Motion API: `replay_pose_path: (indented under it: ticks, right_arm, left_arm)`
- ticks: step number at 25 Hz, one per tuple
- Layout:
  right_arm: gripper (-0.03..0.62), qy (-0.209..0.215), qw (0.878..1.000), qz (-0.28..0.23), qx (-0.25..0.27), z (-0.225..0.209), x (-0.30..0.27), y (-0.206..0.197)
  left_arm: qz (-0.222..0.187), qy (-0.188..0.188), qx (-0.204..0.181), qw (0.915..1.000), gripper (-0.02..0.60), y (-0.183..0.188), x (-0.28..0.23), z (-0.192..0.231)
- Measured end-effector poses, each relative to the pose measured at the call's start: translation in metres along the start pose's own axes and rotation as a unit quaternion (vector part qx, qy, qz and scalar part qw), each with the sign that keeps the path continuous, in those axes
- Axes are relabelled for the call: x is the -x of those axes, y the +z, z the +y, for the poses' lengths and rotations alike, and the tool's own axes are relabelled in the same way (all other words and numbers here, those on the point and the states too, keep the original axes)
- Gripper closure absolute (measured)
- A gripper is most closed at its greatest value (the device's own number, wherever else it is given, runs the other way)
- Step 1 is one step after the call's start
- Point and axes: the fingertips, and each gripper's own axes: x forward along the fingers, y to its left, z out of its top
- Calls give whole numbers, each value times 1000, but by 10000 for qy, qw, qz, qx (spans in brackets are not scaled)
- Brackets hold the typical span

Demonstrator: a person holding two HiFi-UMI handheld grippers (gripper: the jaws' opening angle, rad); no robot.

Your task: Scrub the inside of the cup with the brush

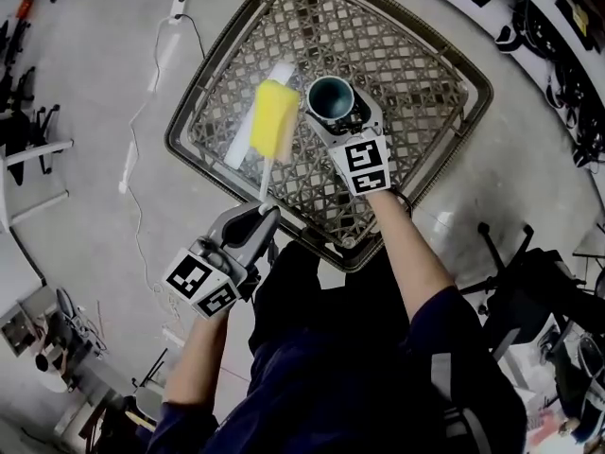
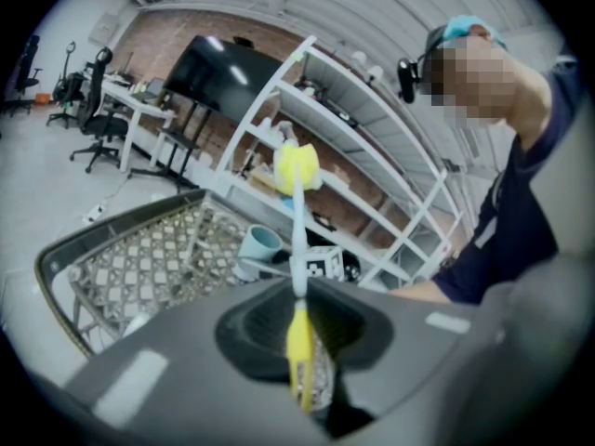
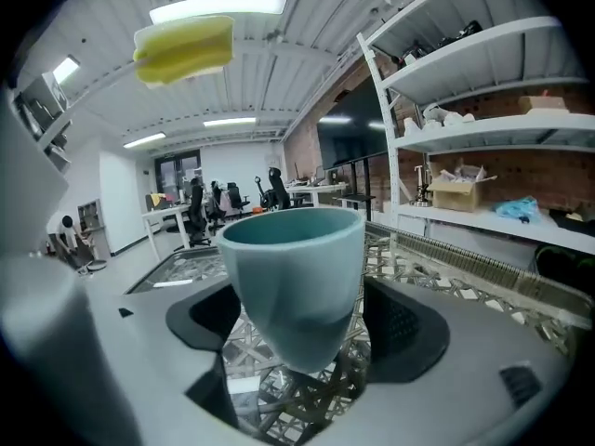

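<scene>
Stands upright on the grey metal mesh desk [image 1: 416, 83], mouth up: a small blue-green cup [image 1: 331, 97]. Sits right between the two jaws of the right claw [image 1: 336, 121], in the far middle part of the desk. Looks big and close in the right gripper view, the same blue-green cup [image 3: 293, 277], with one dark pad on each side of it. Opened wide, that right claw [image 3: 297, 333], with jaws beside the cup and not squeezing it. Closed tight, the left claw [image 1: 267, 211], on the thin end of a long brush with a white and yellow stick and a soft yellow sponge head [image 1: 272, 135]. Points the brush away from the person, with the sponge head up in the air, just left of the cup's rim and not inside the cup. Shows the same in the left gripper view: left claw [image 2: 299, 333] pinching the stick of the brush [image 2: 297, 249], sponge on top, cup down past it on the mesh. Floats high and to the left of the cup in the right gripper view, that yellow sponge [image 3: 183, 49].
</scene>
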Motion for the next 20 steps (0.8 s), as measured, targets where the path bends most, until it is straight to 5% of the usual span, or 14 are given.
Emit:
replay_pose_path:
  ticks: [11, 16, 20]
  right_arm:
    - [233, -51, 9994, 200, 284, -4, -9, 3]
    - [233, -185, 9969, 125, 755, -9, 28, 48]
    - [233, -423, 9881, 151, 1468, -15, 67, 98]
  left_arm:
    - [326, -12, -145, 9994, 543, -3, -4, 18]
    - [651, -31, -454, 9968, 543, 7, 0, 14]
    - [890, 15, -1075, 9902, 543, 31, 9, 3]
